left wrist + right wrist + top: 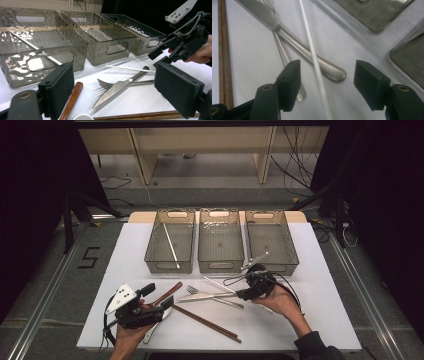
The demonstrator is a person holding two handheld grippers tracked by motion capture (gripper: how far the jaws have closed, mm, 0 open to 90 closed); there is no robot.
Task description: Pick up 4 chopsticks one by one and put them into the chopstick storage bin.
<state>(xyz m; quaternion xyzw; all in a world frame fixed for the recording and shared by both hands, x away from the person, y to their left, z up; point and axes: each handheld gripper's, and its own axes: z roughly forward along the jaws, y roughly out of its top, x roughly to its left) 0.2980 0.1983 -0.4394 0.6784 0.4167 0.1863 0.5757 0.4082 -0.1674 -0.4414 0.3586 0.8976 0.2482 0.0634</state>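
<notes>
Between the right gripper's parted jaws lay the white stick, flat on the white table and untouched, crossing the knife handle beside the fork. At the near left, the left gripper hovered wide open over a brown-handled utensil. Farther back stood three clear bins, another white stick in the left one.

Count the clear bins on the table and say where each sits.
3, in a row at the table's far edge: left bin holding a white stick, middle bin, right bin.
</notes>
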